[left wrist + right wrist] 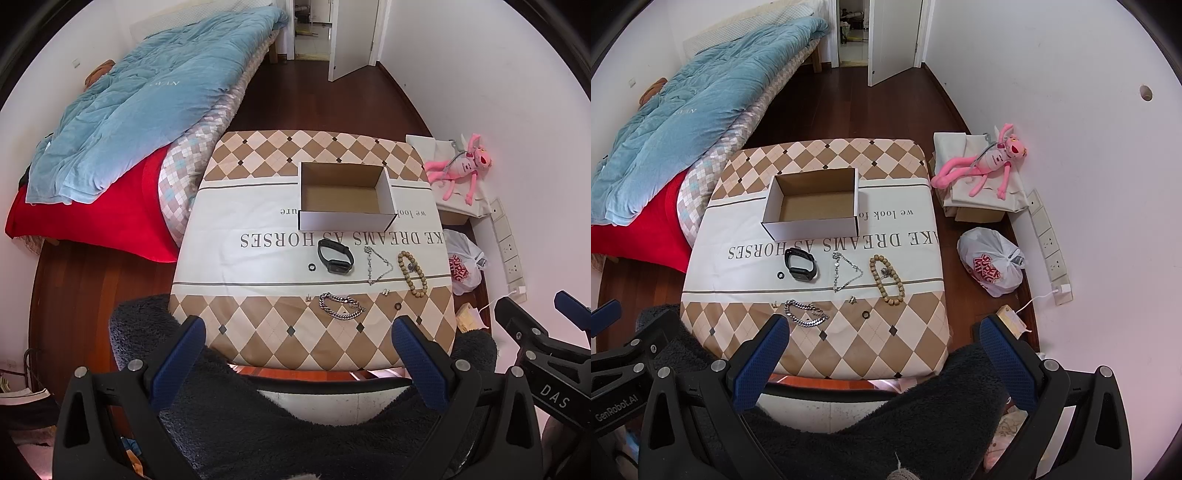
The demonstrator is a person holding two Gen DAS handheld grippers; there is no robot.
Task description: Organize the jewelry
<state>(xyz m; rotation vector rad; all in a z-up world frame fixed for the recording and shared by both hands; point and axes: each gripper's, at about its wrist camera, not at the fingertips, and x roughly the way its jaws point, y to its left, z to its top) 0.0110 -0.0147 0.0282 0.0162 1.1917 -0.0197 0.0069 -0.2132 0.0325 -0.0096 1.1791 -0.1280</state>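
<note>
Evidently nothing has been picked up yet: the left gripper [299, 354] and the right gripper [882, 354] are held back short of the counter's [886, 350] near edge, each with its blue textured fingers [761, 362] spread wide and empty. Nearest that edge, a heavy silver chain bracelet [805, 314] is seen in a loose coil, with a small dark ring [865, 314] to its right. Further in, across the middle, lie a black rubbery smartwatch [801, 265], a fine silver necklace [846, 271] and a loop of round wooden beads [886, 280]. Towards the far edge an open, empty cardboard box [812, 206] is set. A first grasp is judged to be called for, probably of the nearest bracelet, with the fingers closed low across its links.
</note>
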